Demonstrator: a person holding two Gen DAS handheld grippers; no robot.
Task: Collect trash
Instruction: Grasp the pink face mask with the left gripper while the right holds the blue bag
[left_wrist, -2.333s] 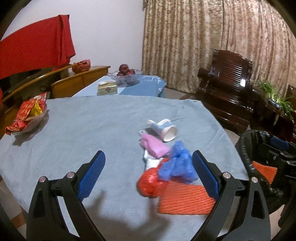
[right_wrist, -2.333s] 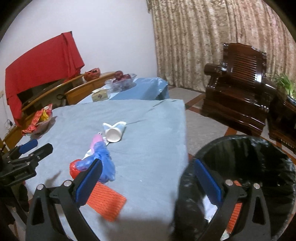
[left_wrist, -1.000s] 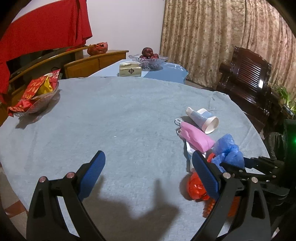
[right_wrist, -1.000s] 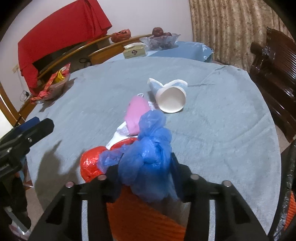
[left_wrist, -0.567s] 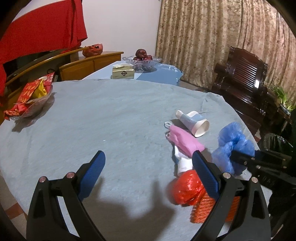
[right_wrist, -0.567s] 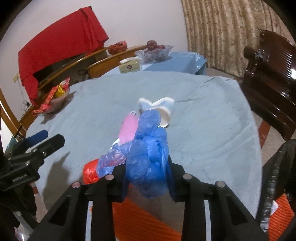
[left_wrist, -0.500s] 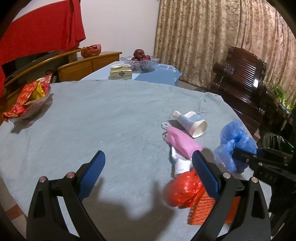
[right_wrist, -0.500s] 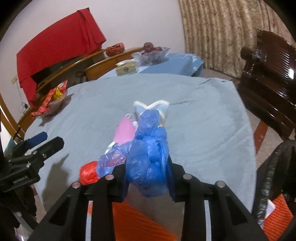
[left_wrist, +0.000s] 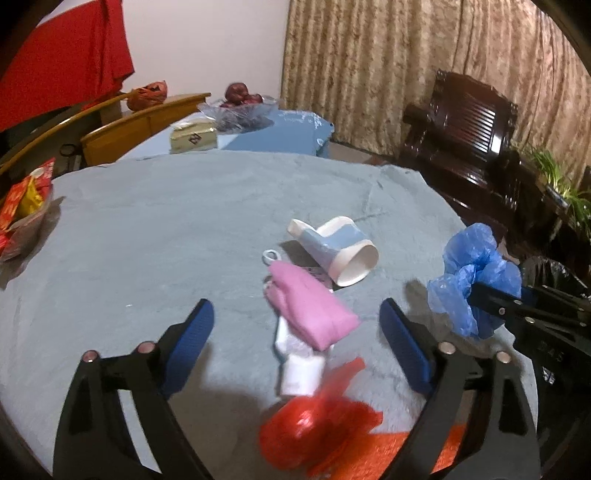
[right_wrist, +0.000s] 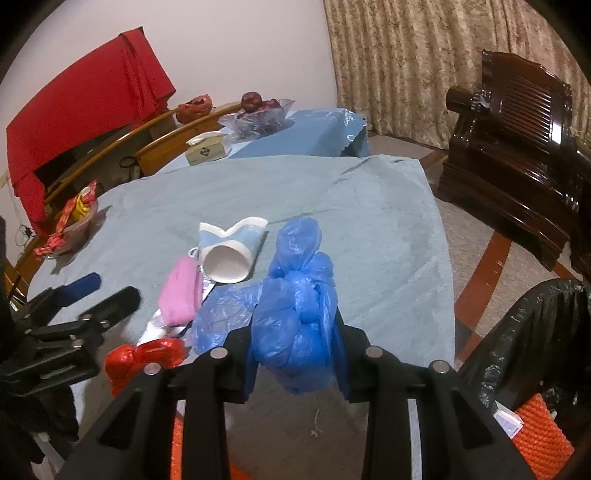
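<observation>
A: On the desk (left_wrist: 155, 236), grey-blue cloth, trash pile sits right of centre. Right gripper (right_wrist: 295, 354)?

B: Jaws clamped on the blue plastic bag (right_wrist: 295, 306). Bag is lifted off the cloth, bunched between the pads, tail hanging to the left. Left wrist view shows the same bag (left_wrist: 472, 280) out at the desk's right edge, held in the air.

A: Left gripper (left_wrist: 295, 339)?

B: Jaws wide apart, nothing between the pads. Hovers over the pile, pink packet (left_wrist: 310, 306) and white wrapper (left_wrist: 299, 365) framed between the fingers.

A: What's left on the cloth?

B: Paper cup (left_wrist: 336, 251) on its side, mouth toward the near right, just behind the pink packet. Red plastic bag (left_wrist: 314, 432), blurred, at the near edge, touching the orange mesh sheet (left_wrist: 388, 454). White wrapper lies partly under the pink packet.

A: Bin?

B: Black-lined trash bin (right_wrist: 524, 354) on the floor right of the desk, well below the held bag. Orange mesh piece (right_wrist: 543, 428) already inside, plus a small white scrap; can't tell what.

A: Background?

B: Snack bowl (left_wrist: 22, 210) at far left of the desk, tissue box (left_wrist: 192, 138) and fruit bowl (left_wrist: 240, 107) on the blue table behind, dark wooden chair (left_wrist: 469, 136) by the curtain.
</observation>
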